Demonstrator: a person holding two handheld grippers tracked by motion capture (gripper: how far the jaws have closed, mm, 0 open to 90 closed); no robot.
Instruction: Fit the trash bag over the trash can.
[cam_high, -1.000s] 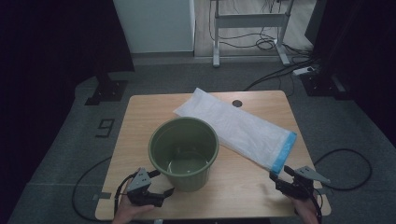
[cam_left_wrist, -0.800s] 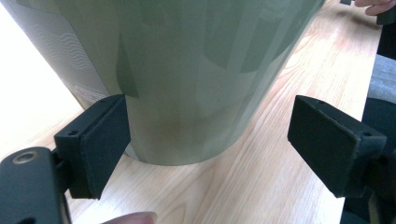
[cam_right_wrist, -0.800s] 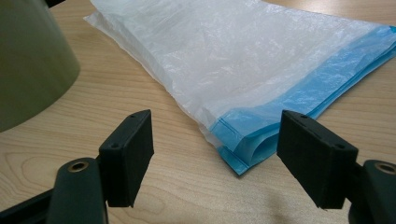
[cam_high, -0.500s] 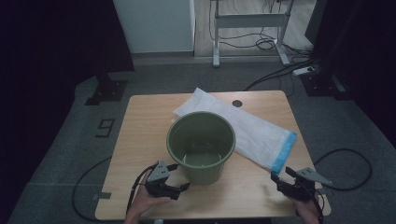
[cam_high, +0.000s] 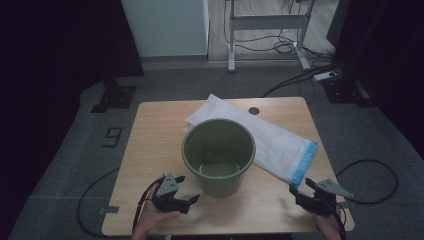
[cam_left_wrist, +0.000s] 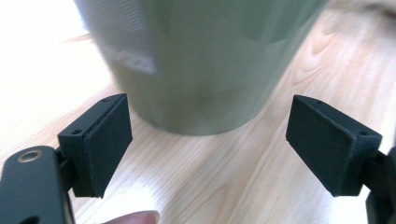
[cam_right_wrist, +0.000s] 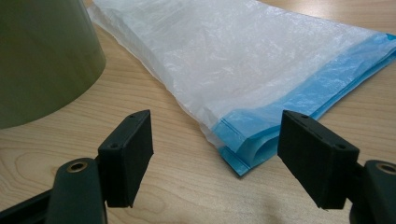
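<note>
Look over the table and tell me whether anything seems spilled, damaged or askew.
Nothing is spilled or damaged. The green bucket stands upright. The white bag with a blue edge lies flat but slanted across the table, tucked partly behind the bucket.

Wooden table, grey carpet

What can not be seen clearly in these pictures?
- Round olive-green plastic bucket: blurred in the left gripper view, rim cut by the top edge; white label unreadable.
- White plastic bag with blue end: the bucket covers its near part in the high view.
- Bucket floor: too dim to tell if anything lies there.
</note>
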